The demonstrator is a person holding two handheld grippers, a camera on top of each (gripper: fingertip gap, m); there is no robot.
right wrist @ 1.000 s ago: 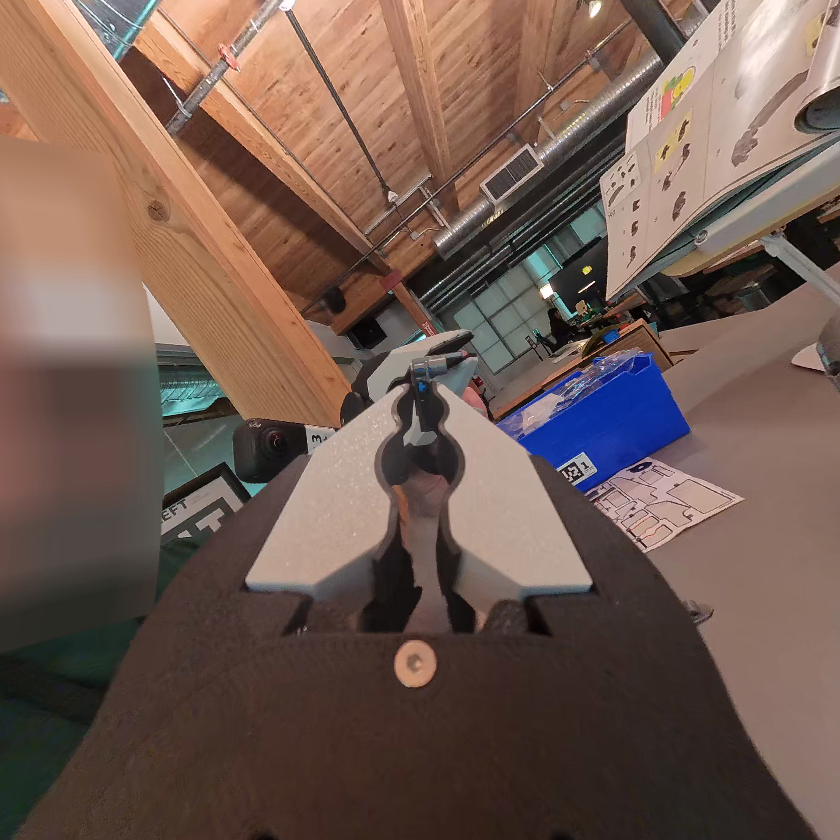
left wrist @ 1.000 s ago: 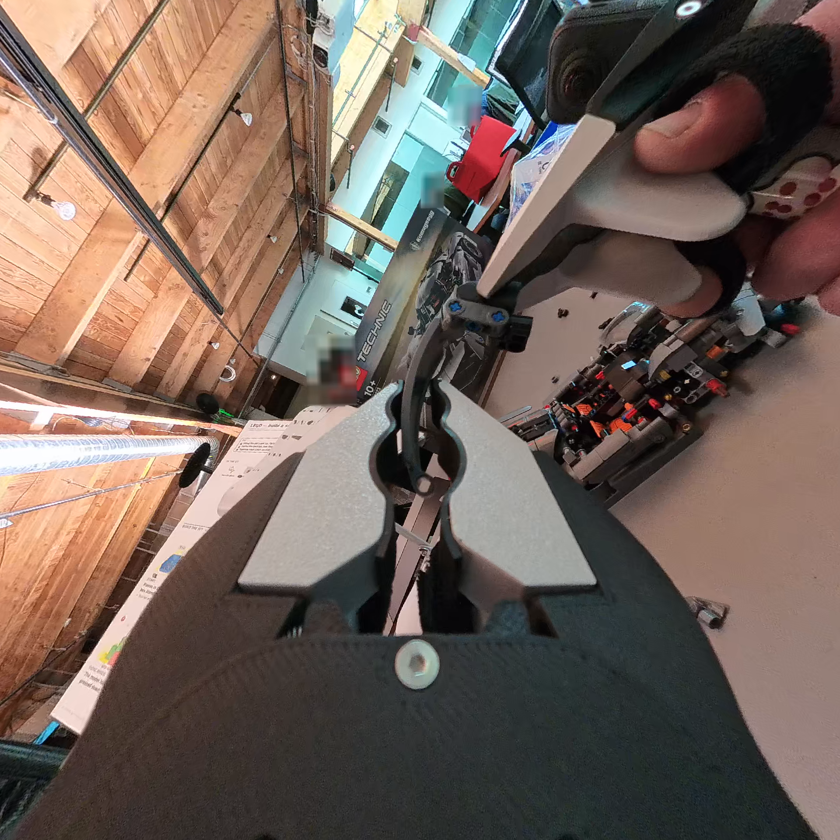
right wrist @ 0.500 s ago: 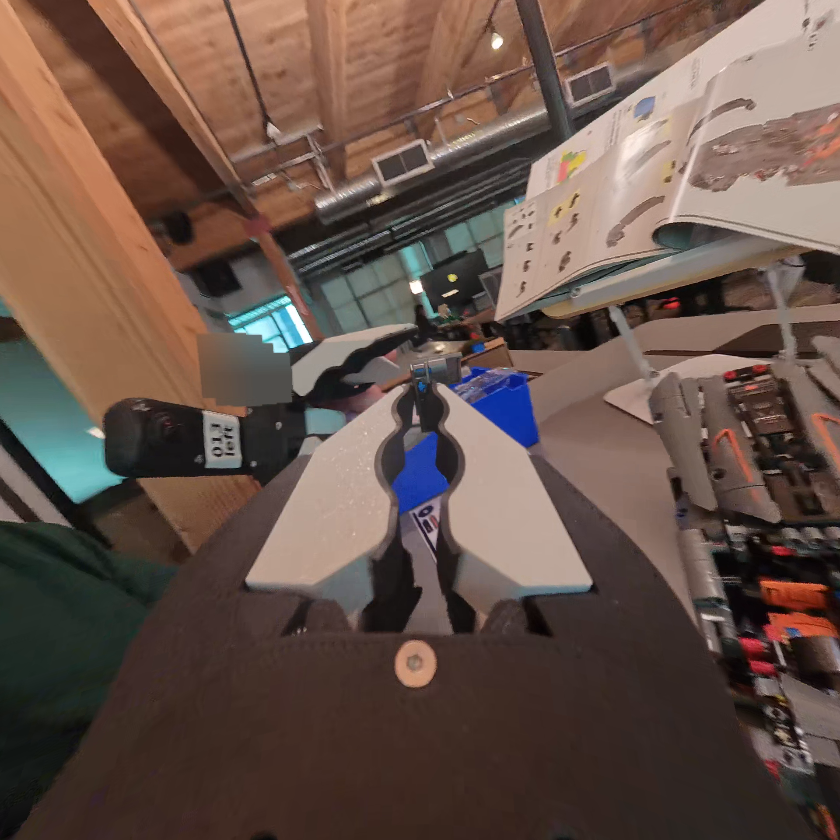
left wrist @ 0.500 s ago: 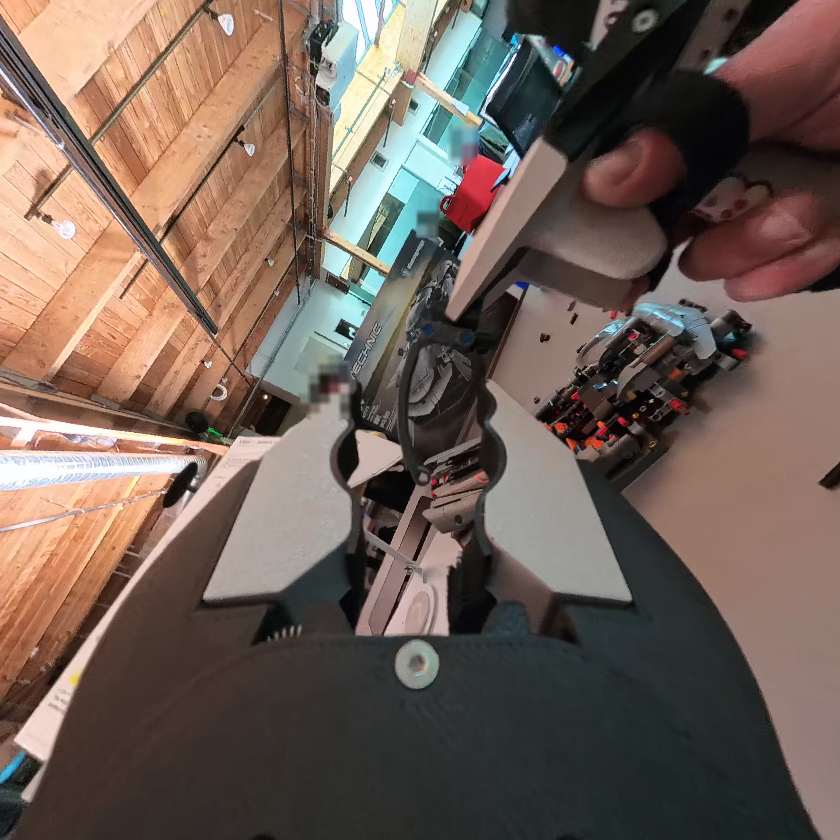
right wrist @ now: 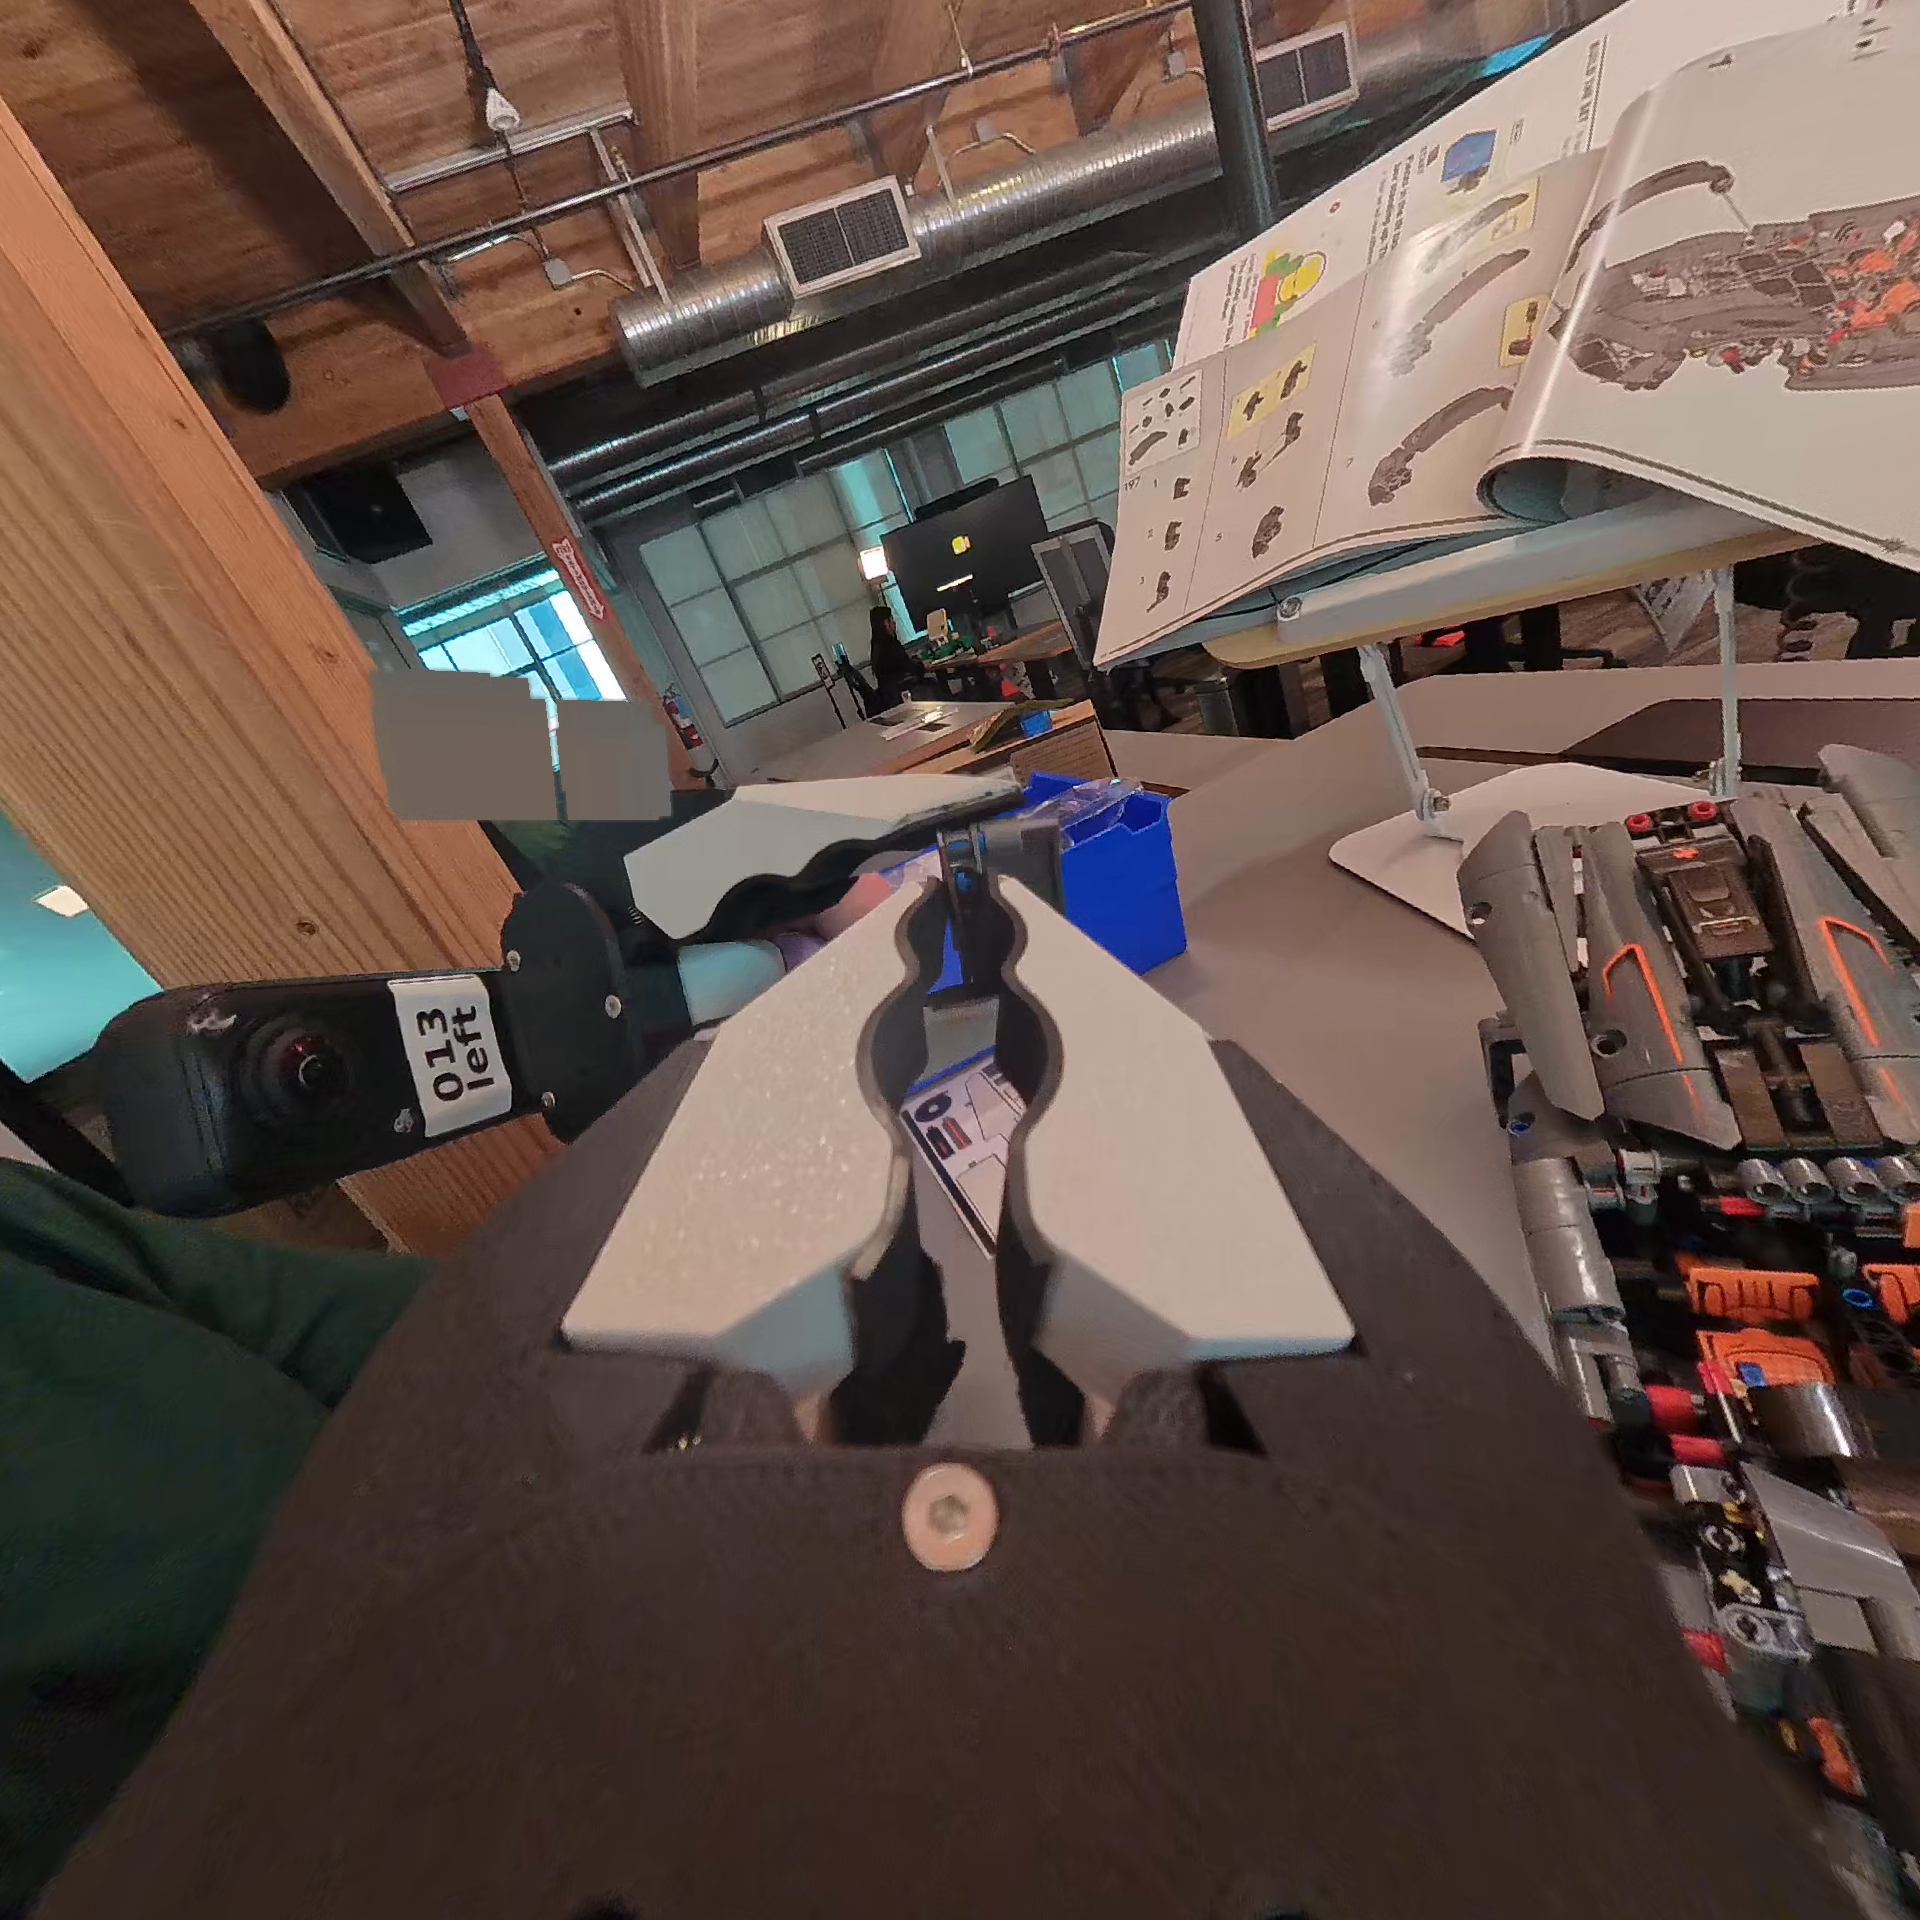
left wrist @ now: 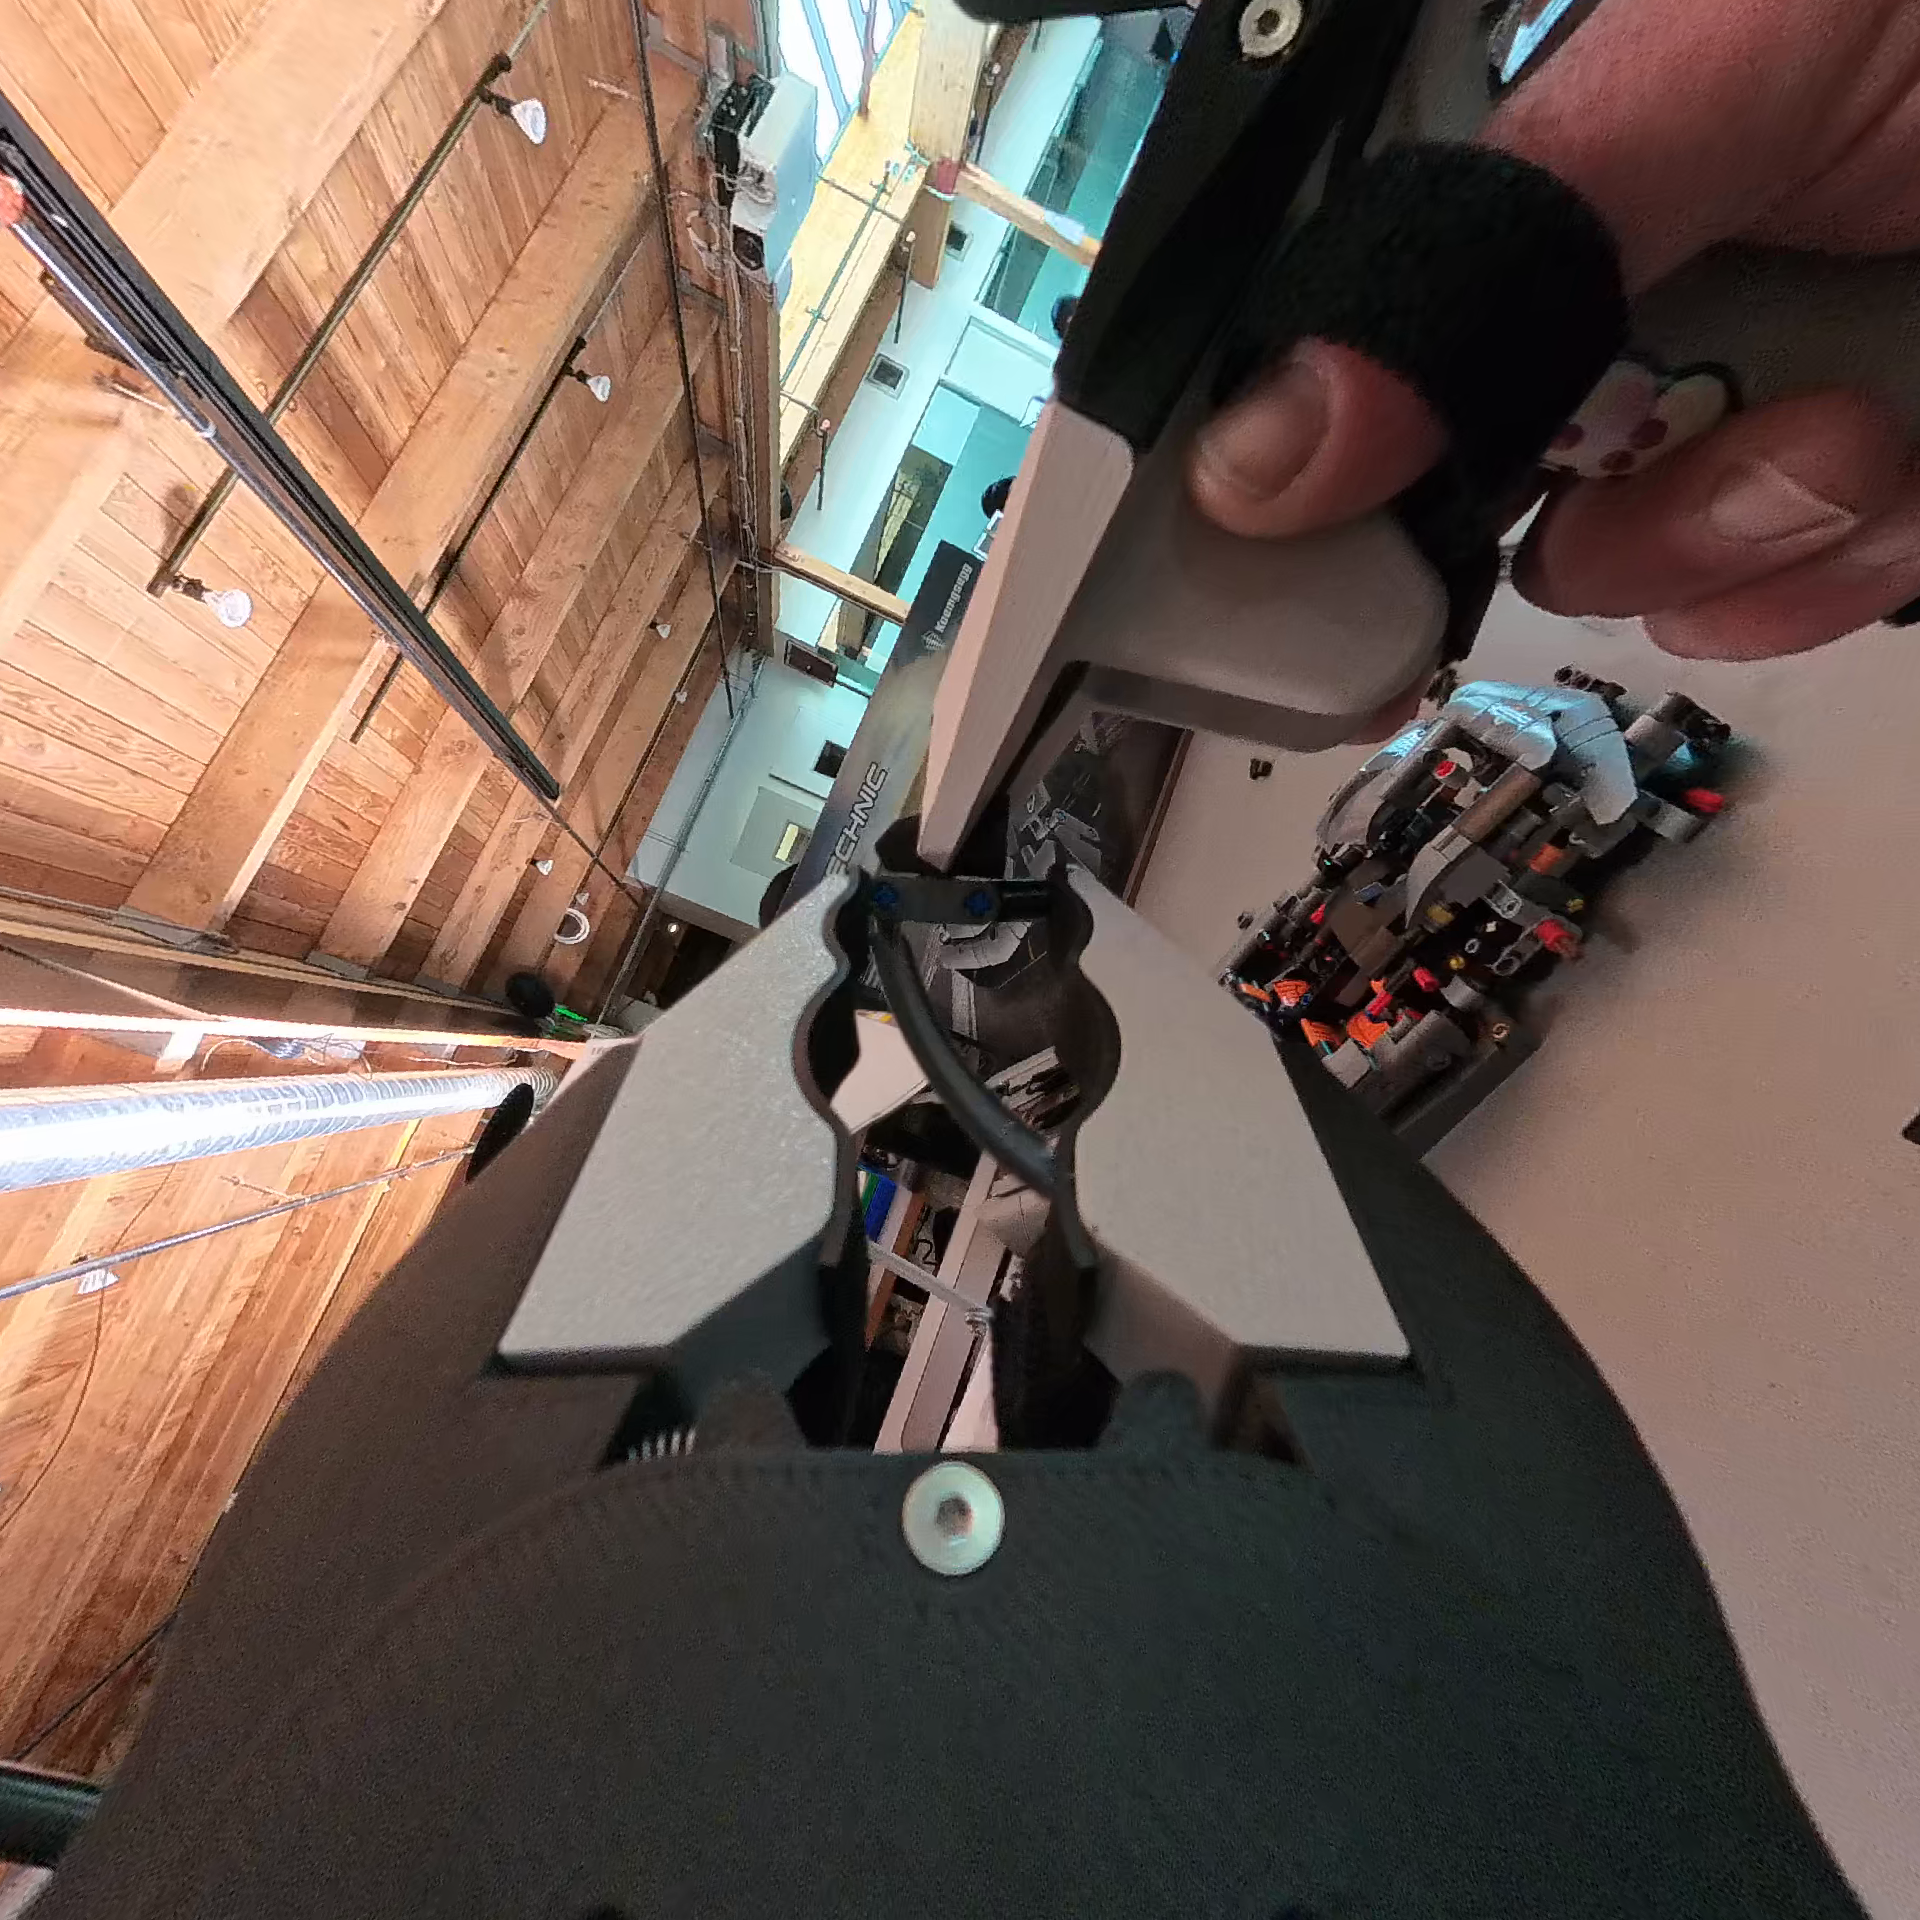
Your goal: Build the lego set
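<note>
**Handover of small black part, mid-air**

Right claw (right wrist: 961, 904) clamps the black part (left wrist: 940, 902) at its tips. The part's long axis lies crosswise, spanning the mouth of the left claw (left wrist: 961, 894), which stands wide apart. A curved black hose (left wrist: 951, 1049) trails toward the left claw's right finger. Model car (left wrist: 1455, 914) sits on the table, off right.
</note>
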